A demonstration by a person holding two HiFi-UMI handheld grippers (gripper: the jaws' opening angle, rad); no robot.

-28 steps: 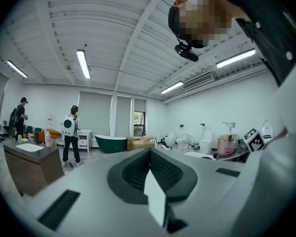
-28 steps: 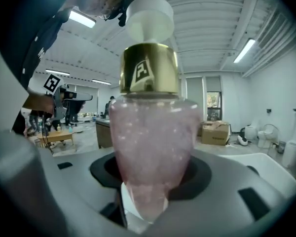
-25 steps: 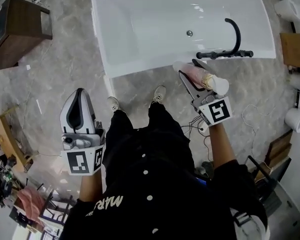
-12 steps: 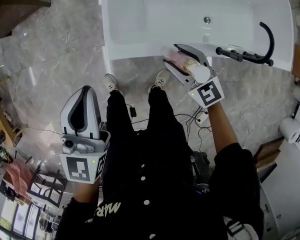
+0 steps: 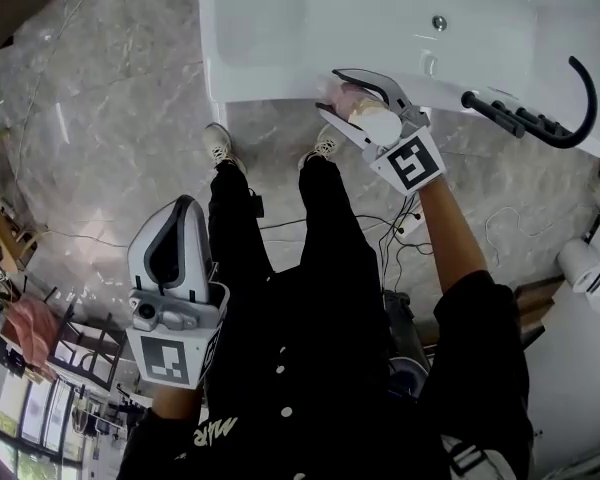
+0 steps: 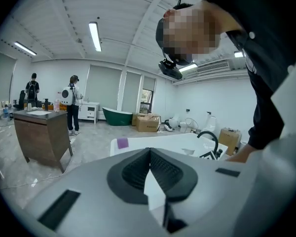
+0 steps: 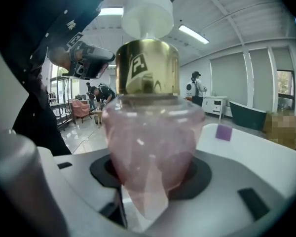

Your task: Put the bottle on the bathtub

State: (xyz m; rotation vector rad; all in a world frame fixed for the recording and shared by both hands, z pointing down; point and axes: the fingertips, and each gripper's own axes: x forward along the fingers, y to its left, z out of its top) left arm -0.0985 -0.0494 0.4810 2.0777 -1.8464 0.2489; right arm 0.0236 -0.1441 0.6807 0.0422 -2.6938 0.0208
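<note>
Lately lowered, right tool (image 5: 328, 92) is clamping the pink bottle (image 5: 355, 103), jaws half-spread, bringing it over the bathtub (image 5: 270, 90) at its near rim; set-down is nearing. Left tool (image 5: 184, 204) is hanging closed, empty

Grey marble floor (image 5: 110, 118), loose cables (image 5: 405, 230), brown wooden cabinet (image 6: 42, 132), dark green tub (image 6: 117, 116), cardboard boxes (image 6: 148, 124)

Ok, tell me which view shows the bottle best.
Right gripper view: the bottle fills it, pink body, gold collar, white cap. Head view shows it small in the right gripper; left gripper view misses it.
</note>
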